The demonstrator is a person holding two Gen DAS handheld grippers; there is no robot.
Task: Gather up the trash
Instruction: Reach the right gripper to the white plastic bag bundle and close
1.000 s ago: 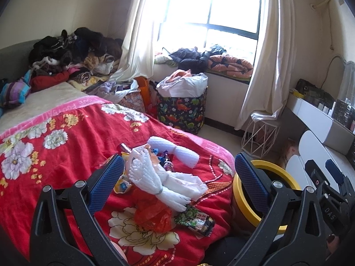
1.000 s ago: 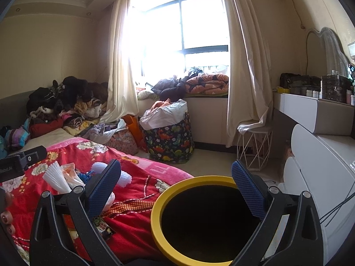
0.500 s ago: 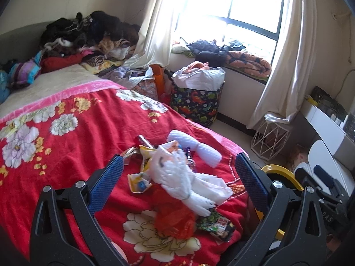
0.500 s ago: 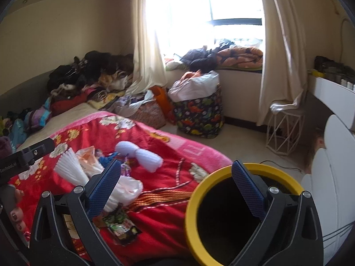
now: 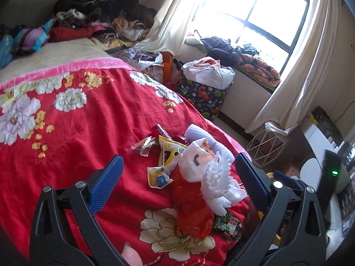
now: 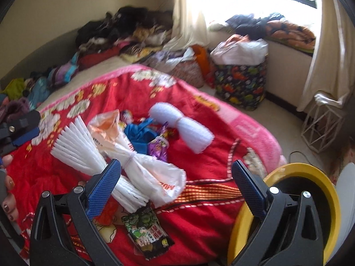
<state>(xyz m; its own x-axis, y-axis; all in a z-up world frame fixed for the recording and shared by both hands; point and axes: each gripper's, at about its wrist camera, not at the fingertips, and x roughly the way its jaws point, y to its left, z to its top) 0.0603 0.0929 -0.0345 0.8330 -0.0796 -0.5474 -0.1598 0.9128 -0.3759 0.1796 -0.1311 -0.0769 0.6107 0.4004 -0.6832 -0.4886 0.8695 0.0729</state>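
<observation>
A big bed [image 5: 93, 119] fills the room, covered by a red blanket [image 6: 199, 155] with white and yellow flowers. Clothes [image 5: 99, 6] are piled high at the far end of the bed. A bright window [image 5: 255, 6] with pale curtains [image 5: 295, 84] is behind, and a dark dinosaur basket [image 6: 241, 84] stuffed with laundry stands on the floor below it. A white wire stool [image 6: 321, 124] stands near the curtain.

The trash [image 6: 124, 146] lies in a heap on the blanket near the bed's edge: white foam bundles, a thin white bag, a blue bag, a purple wrapper, an orange bag, a yellow wrapper [image 5: 168, 155] and a green snack packet [image 6: 146, 230]. A yellow bin [image 6: 286, 212] with a dark inside stands just beside the bed.

The left gripper [image 5: 177, 184] is spread wide and holds nothing; it hangs over the heap, with the trash showing between its blue fingers. The right gripper [image 6: 175, 186] is spread wide too and holds nothing. Its left finger is in front of a foam bundle, and its right finger is in front of the bin's rim.
</observation>
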